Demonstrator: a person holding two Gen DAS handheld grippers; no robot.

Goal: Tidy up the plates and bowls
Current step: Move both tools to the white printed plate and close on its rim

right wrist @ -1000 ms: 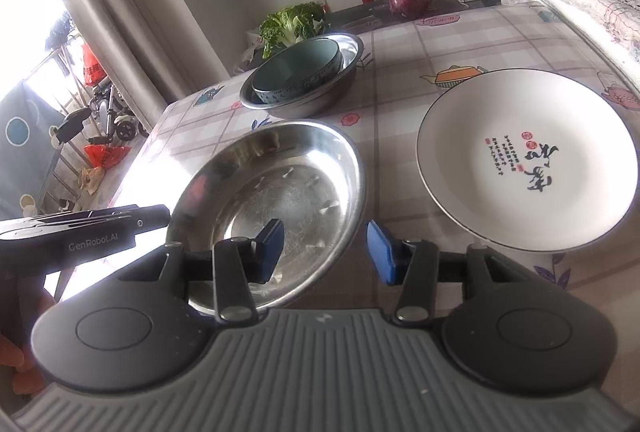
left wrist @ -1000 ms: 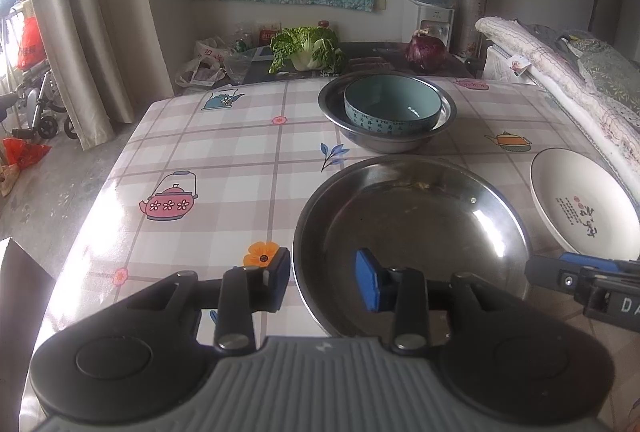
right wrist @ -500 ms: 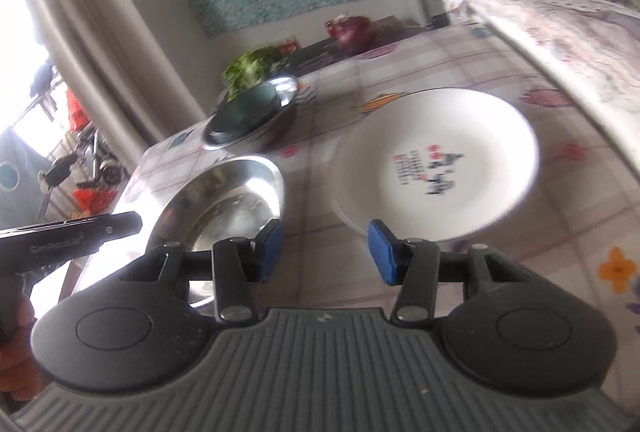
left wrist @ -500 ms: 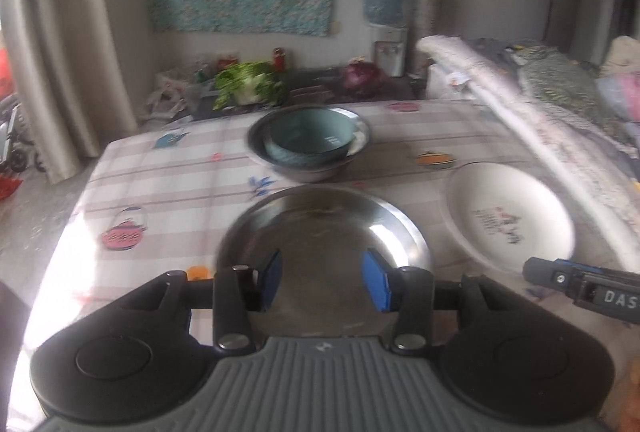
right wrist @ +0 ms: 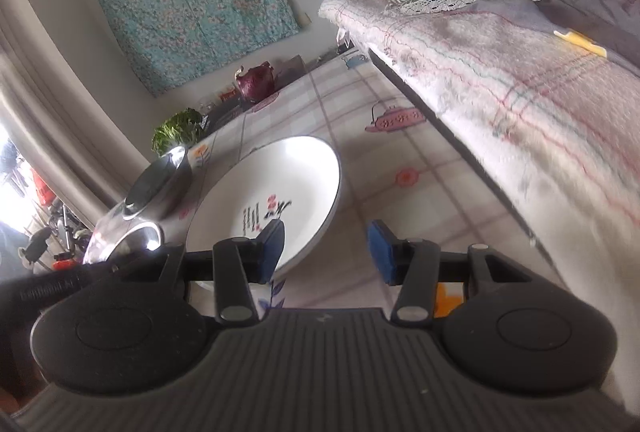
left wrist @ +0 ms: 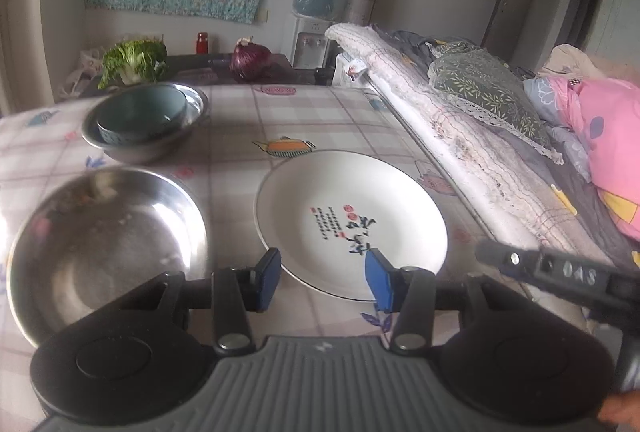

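Observation:
A white plate (left wrist: 352, 220) with red and black writing lies flat on the checked tablecloth; it also shows in the right wrist view (right wrist: 264, 200). My left gripper (left wrist: 323, 278) is open and empty, just above the plate's near rim. My right gripper (right wrist: 326, 246) is open and empty, tilted, at the plate's right rim, with its left pad over the plate. A large steel pan (left wrist: 104, 244) lies left of the plate. Behind it a teal bowl (left wrist: 142, 116) sits inside a steel bowl (left wrist: 148, 146).
A bed with folded blankets (left wrist: 460, 120) and a pink quilt (left wrist: 600, 152) runs along the table's right edge. A cabbage (left wrist: 134, 62) and a red onion (left wrist: 251, 62) lie on a dark side table behind. The right gripper's body (left wrist: 560, 274) shows at lower right.
Both grippers have swung right: the left from over the steel pan to the white plate's near rim, the right to the plate's right side while rolling over. Both stayed open.

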